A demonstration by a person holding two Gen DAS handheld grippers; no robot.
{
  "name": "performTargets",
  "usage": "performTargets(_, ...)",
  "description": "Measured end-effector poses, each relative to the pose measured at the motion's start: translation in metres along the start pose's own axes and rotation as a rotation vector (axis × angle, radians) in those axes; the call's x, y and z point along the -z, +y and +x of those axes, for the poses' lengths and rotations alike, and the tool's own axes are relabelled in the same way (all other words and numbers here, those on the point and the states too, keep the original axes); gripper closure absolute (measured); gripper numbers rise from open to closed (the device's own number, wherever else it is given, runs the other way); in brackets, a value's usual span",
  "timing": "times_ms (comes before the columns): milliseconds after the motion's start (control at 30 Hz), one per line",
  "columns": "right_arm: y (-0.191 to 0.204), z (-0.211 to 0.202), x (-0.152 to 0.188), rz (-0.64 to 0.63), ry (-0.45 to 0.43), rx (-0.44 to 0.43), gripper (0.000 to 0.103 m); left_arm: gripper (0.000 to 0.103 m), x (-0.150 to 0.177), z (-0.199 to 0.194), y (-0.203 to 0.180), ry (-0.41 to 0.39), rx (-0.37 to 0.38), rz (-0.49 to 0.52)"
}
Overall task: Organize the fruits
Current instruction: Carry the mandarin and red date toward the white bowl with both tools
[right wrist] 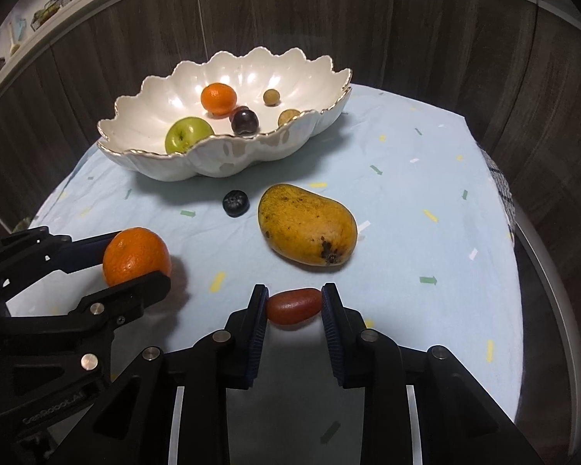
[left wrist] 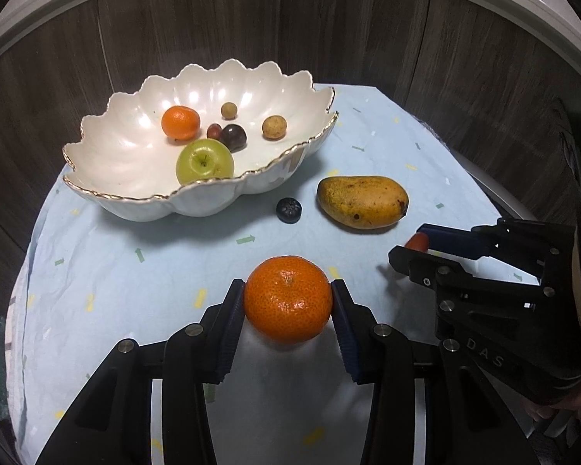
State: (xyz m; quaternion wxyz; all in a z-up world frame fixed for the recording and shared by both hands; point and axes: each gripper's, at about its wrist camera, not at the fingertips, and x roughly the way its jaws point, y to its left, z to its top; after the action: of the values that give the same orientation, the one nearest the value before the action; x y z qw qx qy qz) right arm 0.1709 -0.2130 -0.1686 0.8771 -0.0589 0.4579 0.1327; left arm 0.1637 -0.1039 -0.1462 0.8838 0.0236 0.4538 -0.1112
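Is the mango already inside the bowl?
No, the mango lies on the tablecloth in front of the bowl, beside a small dark fruit.

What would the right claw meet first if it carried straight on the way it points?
Probably the mango: it lies directly ahead of the right claw, which is shut on a small red fruit. Depth is uncertain; pointing steeply down, it might meet the tablecloth first.

place: home kitchen | evidence: wood-grain cabinets (right wrist: 290, 19); sink rack (right wrist: 56, 6); clothed table (right wrist: 426, 201)
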Motion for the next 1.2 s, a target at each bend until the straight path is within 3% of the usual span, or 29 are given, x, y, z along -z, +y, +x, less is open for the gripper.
performTargets(600,0.016,-0.039,-0.008,0.032,-0.057,0.011,0.074,0.06,-0.011,-0.037,0.015,-0.063,-0.026,-0.025)
performTargets(1200,0.039,-0.064,-0.038,0.018,-0.121,0.006,0.074,0.06,-0.028,-0.063,0.039,-0.104,-0.056,-0.049)
